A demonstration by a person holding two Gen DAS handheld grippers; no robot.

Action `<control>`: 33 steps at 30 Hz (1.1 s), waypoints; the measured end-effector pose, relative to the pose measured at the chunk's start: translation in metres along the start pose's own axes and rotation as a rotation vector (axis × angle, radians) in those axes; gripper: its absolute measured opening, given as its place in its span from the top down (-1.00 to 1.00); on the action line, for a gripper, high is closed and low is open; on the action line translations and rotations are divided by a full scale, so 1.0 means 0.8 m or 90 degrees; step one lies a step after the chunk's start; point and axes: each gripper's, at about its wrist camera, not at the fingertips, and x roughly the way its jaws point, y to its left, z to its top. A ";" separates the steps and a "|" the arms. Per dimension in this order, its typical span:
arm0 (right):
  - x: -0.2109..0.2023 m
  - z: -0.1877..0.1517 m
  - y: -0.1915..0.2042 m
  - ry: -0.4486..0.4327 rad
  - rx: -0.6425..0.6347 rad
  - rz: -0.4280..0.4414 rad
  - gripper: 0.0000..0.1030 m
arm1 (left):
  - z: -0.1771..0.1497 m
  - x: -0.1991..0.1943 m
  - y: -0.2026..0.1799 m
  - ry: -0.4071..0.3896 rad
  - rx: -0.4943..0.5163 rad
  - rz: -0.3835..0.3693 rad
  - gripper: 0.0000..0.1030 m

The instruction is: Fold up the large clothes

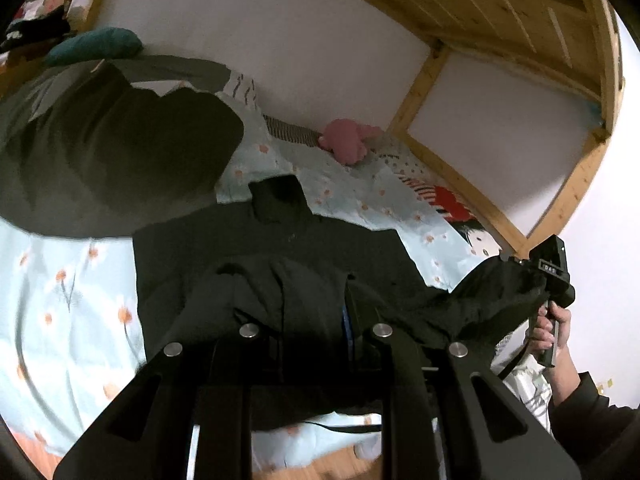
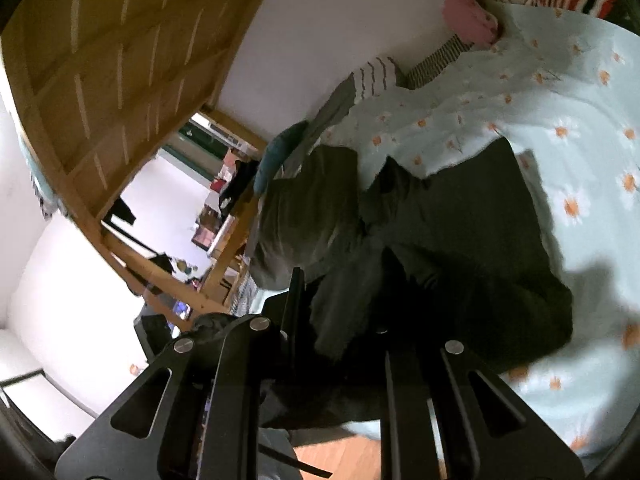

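We see the black garment (image 1: 280,248) spread on the daisy-print bed (image 1: 60,300) (collar toward the wall). Our left gripper (image 1: 312,300) seems clamped on its hem; the right gripper (image 1: 548,276) pinches a lifted corner.

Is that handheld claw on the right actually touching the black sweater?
Touching. In the left wrist view, the right gripper has a bunched end of the black sweater pinched in it, lifted off the floral bedsheet.
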 end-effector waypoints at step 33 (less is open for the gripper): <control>0.323 0.272 -0.075 0.083 -0.158 -0.155 -0.95 | 0.155 0.367 0.251 0.151 -0.209 -0.052 0.42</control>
